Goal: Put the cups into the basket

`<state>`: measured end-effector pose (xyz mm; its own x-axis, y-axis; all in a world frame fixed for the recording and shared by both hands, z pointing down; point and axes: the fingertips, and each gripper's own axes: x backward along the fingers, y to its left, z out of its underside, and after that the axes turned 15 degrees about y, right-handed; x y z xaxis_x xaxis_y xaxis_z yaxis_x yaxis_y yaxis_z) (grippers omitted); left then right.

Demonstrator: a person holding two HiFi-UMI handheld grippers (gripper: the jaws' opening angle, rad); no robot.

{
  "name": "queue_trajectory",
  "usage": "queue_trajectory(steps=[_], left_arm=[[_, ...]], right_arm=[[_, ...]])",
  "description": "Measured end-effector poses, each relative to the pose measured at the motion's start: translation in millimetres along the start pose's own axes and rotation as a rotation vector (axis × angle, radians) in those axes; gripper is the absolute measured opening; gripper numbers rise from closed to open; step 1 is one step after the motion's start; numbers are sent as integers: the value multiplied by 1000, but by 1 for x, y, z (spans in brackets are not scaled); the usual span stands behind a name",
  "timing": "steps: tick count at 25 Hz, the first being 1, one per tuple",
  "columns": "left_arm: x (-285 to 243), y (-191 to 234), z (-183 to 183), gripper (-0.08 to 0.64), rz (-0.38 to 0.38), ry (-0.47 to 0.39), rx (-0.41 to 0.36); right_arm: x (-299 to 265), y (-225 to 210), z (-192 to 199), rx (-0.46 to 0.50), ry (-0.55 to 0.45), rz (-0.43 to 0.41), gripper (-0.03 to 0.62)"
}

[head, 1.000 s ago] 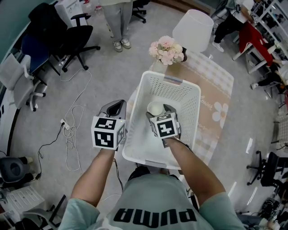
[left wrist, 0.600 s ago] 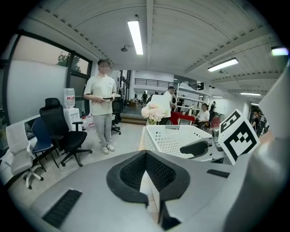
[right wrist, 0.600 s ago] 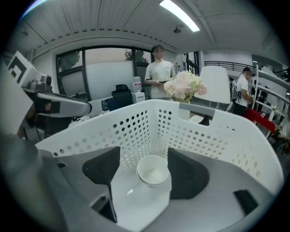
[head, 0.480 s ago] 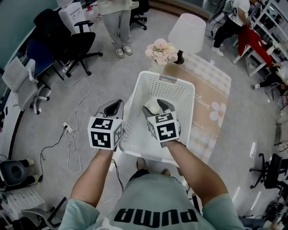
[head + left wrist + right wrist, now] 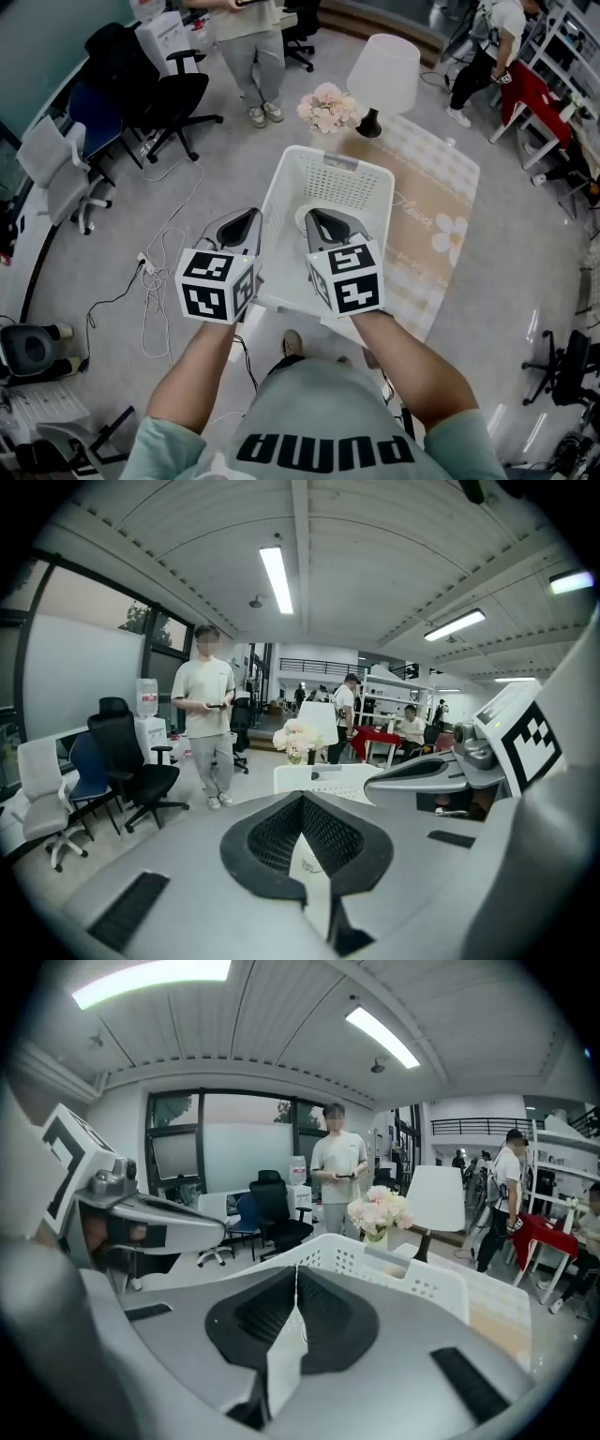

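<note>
A white slatted basket [image 5: 323, 156] stands on the floor in front of me; its rim also shows in the left gripper view [image 5: 319, 778] and the right gripper view [image 5: 375, 1260]. A white cup [image 5: 299, 221] lies inside it, mostly hidden behind my right gripper. My right gripper [image 5: 317, 216] hangs above the basket's middle. Its jaws have just been closing and now meet with nothing between them [image 5: 296, 1272]. My left gripper [image 5: 246, 214] is held beside the basket's left wall, outside it, its jaws together and empty [image 5: 302, 799].
A bunch of pink flowers [image 5: 325, 108] and a white lamp [image 5: 384, 70] stand beyond the basket on a checked rug [image 5: 427, 202]. Black office chairs [image 5: 141, 84] and loose cables [image 5: 159, 272] lie to the left. A person [image 5: 246, 37] stands at the back.
The right gripper stood open round the cup inside the basket; it has let go, risen out of the basket and shut. The left gripper has also risen. The cup stays in the basket.
</note>
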<state>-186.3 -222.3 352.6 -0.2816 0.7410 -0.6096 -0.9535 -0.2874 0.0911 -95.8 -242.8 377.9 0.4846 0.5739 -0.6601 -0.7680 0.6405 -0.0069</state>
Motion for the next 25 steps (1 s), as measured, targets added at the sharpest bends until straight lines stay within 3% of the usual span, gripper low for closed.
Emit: queue_trajectory(steps=[12, 20, 25], left_arm=[[21, -105, 4, 2, 68, -29, -33], [26, -193, 14, 2, 161, -51, -69], [26, -249, 31, 2, 227, -52, -103]], right_arm=[[98, -30, 31, 28, -75, 9, 17], [150, -61, 80, 49, -76, 66, 17], [177, -81, 124, -3, -60, 110, 17]])
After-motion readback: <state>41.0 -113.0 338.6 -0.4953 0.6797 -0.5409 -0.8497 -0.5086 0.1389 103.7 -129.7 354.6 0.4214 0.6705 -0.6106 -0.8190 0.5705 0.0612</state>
